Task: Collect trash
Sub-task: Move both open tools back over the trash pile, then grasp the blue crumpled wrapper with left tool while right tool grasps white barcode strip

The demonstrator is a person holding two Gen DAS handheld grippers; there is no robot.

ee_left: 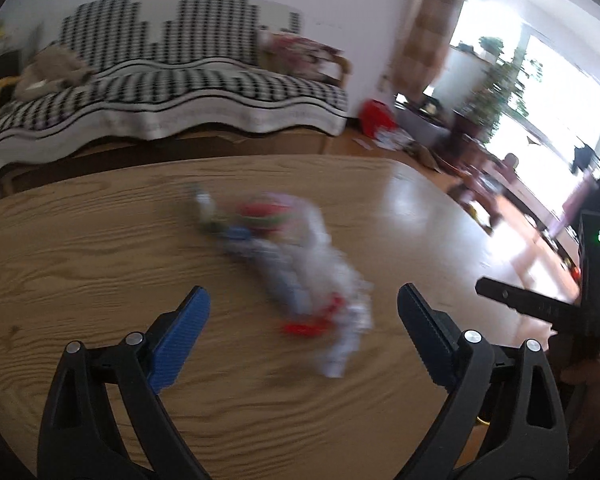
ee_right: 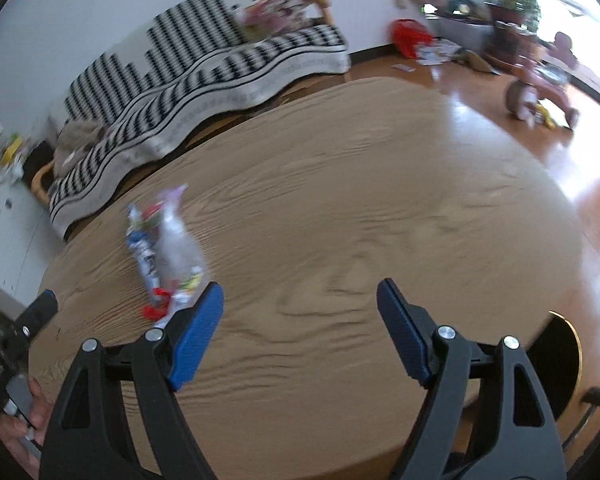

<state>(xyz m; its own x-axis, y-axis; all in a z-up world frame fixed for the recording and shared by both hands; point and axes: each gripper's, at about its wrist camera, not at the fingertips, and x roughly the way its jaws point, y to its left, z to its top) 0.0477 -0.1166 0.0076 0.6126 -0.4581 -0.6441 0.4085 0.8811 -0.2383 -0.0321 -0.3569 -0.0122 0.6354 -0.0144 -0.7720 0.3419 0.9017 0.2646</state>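
Note:
A blurred pile of trash (ee_left: 288,264), clear plastic wrappers with red, blue and green bits, lies on the round wooden table (ee_left: 80,248). My left gripper (ee_left: 304,308) is open and empty, its blue pads to either side of the near end of the pile, just above the table. My right gripper (ee_right: 300,304) is open and empty over bare table; the trash (ee_right: 166,256) lies to the left of its left pad. The right gripper also shows at the right edge of the left wrist view (ee_left: 540,308).
A sofa (ee_left: 160,92) with a black-and-white cover stands behind the table. A red bag (ee_left: 374,116) and scattered papers lie on the floor at the right. A pink tricycle (ee_right: 540,84) stands on the floor. A black round stool (ee_right: 560,360) is by the table's near right edge.

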